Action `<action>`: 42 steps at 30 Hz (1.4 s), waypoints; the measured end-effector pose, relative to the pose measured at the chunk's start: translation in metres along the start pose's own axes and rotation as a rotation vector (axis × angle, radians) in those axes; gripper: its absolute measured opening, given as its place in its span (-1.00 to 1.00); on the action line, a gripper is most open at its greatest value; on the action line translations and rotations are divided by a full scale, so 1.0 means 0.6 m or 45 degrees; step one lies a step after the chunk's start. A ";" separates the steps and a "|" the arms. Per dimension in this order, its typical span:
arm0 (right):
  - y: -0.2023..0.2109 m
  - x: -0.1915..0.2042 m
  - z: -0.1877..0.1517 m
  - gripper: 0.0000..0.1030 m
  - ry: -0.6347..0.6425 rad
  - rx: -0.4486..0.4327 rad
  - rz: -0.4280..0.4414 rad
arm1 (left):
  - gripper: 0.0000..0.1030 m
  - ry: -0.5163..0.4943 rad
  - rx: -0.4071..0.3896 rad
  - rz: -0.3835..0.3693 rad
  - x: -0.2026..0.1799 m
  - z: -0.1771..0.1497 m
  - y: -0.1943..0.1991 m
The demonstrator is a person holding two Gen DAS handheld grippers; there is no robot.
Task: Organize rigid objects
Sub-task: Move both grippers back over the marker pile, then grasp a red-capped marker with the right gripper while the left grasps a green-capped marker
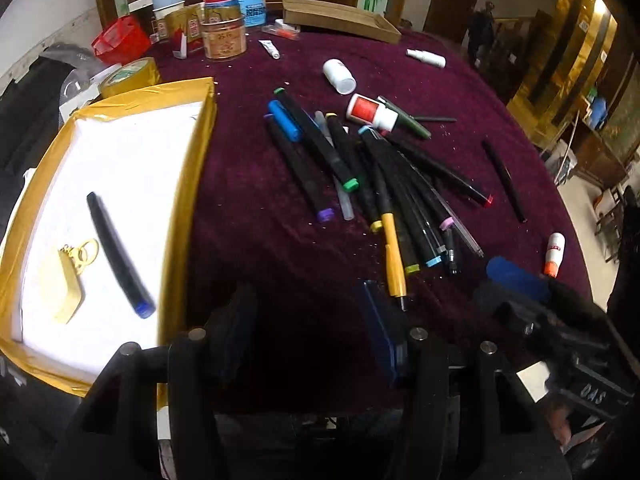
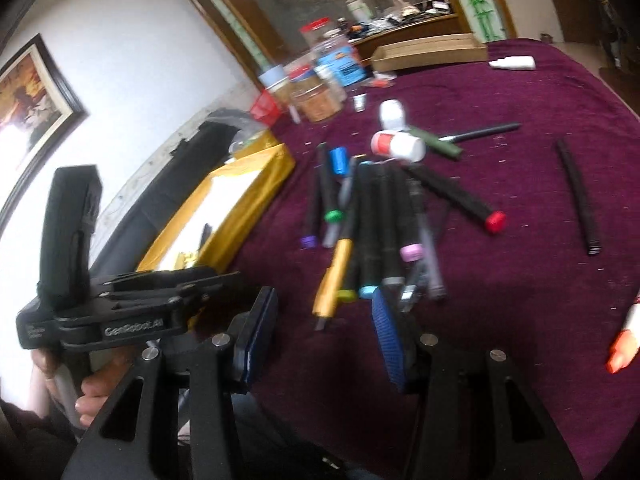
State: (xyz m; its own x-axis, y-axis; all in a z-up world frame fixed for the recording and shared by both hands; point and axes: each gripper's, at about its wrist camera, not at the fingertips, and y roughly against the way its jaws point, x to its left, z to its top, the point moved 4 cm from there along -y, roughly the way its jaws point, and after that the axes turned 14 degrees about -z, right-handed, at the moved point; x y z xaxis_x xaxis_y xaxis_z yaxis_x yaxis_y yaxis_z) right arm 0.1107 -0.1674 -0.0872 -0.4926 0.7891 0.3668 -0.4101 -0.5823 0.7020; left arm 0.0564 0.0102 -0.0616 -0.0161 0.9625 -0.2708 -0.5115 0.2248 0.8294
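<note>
Both grippers, left gripper [image 1: 312, 320] and right gripper [image 2: 324, 332], are hovering open and empty over marker pens [image 1: 372, 176] lying mid-frame; gold-taped tray [image 1: 192, 168] sitting left.

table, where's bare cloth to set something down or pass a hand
Free: the cloth strip between the gold-taped box and the marker pile, and the stretch right of the pile, holding only a lone black pen. Crowded: the pile itself and the jars along the far edge.
</note>
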 end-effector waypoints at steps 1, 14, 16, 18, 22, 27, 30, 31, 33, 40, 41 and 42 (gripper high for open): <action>-0.001 -0.008 0.004 -0.14 -0.013 0.003 0.001 | 0.01 -0.006 0.007 0.005 -0.004 0.001 -0.003; -0.049 -0.075 0.109 -0.21 0.008 0.009 -0.149 | 0.01 0.012 0.054 -0.033 -0.011 0.000 -0.038; -0.072 -0.081 0.130 -0.22 0.033 0.036 -0.190 | 0.01 0.020 0.058 -0.039 -0.007 0.001 -0.040; -0.105 -0.089 0.147 -0.28 0.044 0.086 -0.243 | 0.01 0.041 0.056 -0.041 0.000 0.002 -0.040; -0.153 -0.098 0.143 -0.39 0.083 0.193 -0.294 | 0.01 0.093 0.060 -0.054 0.020 0.001 -0.038; -0.157 -0.095 0.118 -0.71 0.097 0.223 -0.320 | -0.01 0.136 0.041 -0.065 0.035 -0.001 -0.029; -0.142 -0.090 0.098 -0.73 0.091 0.213 -0.346 | -0.05 0.138 0.020 -0.083 0.034 0.004 -0.023; -0.132 -0.090 0.089 -0.73 0.075 0.201 -0.345 | -0.05 0.133 0.011 -0.089 0.032 0.006 -0.021; -0.110 -0.094 0.069 -0.73 0.044 0.169 -0.373 | -0.11 0.117 -0.014 -0.081 0.030 0.012 -0.016; -0.084 -0.109 0.044 -0.73 -0.091 0.108 -0.363 | -0.18 0.080 -0.014 -0.090 0.022 0.066 -0.040; -0.084 -0.106 0.044 -0.73 -0.082 0.099 -0.380 | -0.18 0.084 -0.010 -0.085 0.022 0.075 -0.048; -0.086 -0.104 0.046 -0.73 -0.071 0.090 -0.405 | -0.18 0.087 -0.005 -0.076 0.021 0.083 -0.057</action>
State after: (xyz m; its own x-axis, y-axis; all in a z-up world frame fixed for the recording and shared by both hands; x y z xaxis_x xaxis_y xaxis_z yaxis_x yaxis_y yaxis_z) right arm 0.1836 -0.1811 -0.1292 -0.3052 0.9398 0.1539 -0.4815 -0.2917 0.8265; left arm 0.1169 0.0221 -0.0690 -0.0443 0.9348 -0.3524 -0.5164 0.2805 0.8091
